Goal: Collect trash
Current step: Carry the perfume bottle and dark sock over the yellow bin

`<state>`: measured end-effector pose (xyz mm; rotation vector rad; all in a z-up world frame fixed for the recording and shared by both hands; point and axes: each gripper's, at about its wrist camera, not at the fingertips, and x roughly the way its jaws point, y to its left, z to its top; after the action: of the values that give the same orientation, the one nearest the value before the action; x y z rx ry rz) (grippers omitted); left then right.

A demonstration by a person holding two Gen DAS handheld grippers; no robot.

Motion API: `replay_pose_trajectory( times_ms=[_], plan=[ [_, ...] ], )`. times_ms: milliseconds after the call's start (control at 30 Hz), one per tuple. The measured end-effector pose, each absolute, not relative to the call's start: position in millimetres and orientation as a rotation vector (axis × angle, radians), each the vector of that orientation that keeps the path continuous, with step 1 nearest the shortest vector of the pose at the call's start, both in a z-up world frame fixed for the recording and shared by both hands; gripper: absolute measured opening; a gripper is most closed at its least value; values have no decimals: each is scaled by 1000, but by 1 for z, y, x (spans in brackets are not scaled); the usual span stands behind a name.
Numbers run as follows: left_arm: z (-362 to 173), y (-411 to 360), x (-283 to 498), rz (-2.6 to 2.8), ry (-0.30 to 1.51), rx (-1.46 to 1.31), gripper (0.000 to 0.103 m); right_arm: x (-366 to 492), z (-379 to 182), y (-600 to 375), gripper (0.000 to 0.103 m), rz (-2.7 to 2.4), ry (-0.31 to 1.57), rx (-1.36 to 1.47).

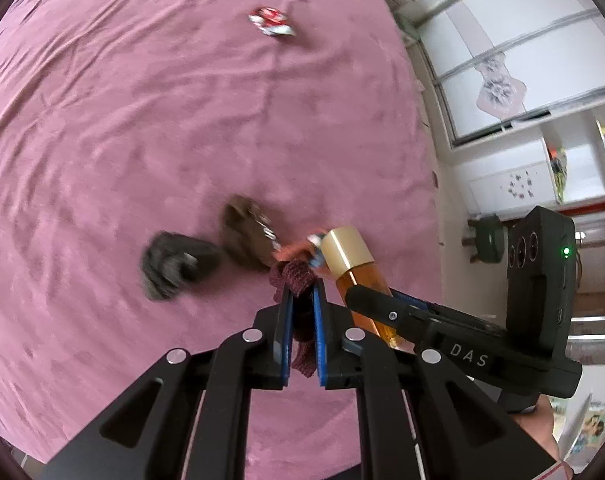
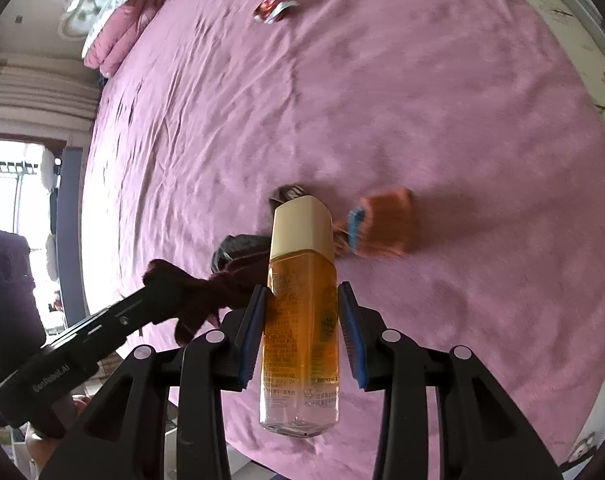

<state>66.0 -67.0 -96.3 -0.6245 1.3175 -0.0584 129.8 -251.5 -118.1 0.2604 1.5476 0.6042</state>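
Pink velvety bedspread (image 2: 382, 120) covers the bed and carries all the loose items; a wardrobe with sliding doors (image 1: 522, 60) stands to one side.

Nearest, the left gripper (image 1: 301, 304) has its fingers clenched on a maroon knitted cloth (image 1: 298, 276), held clear of the bed. Just beside it, the right gripper (image 2: 302, 320) grasps a clear rectangular bottle of amber liquid with a cream cap (image 2: 300, 320) at mid-body, cap pointing away, its fingers (image 2: 352, 336) bracketing the glass.

Below them on the bedspread lie a dark grey crumpled item (image 1: 174, 264), a brown crumpled wrapper (image 1: 246, 236) and an orange packet with a blue strip (image 2: 382, 220), all blurred. Well beyond lies a red and silver crumpled wrapper (image 1: 271, 21).

Assessment: both loads appear to be in transit to a bin not in view. Recommend keeping the bottle's grip firm, as smooth glass may slip, and carrying both clear of the remaining litter.
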Motion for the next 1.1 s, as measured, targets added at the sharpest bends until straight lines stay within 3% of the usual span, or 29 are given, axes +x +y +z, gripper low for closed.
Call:
replay_pose_trajectory(
  times_ms=[433, 1100],
  plan=[
    [-84, -194, 82, -214, 1363, -484, 9, 113, -97, -385, 36, 476, 1474, 362],
    [-107, -422, 141, -482, 1465, -296, 10, 120, -103, -614, 36, 211, 1404, 552]
  ],
)
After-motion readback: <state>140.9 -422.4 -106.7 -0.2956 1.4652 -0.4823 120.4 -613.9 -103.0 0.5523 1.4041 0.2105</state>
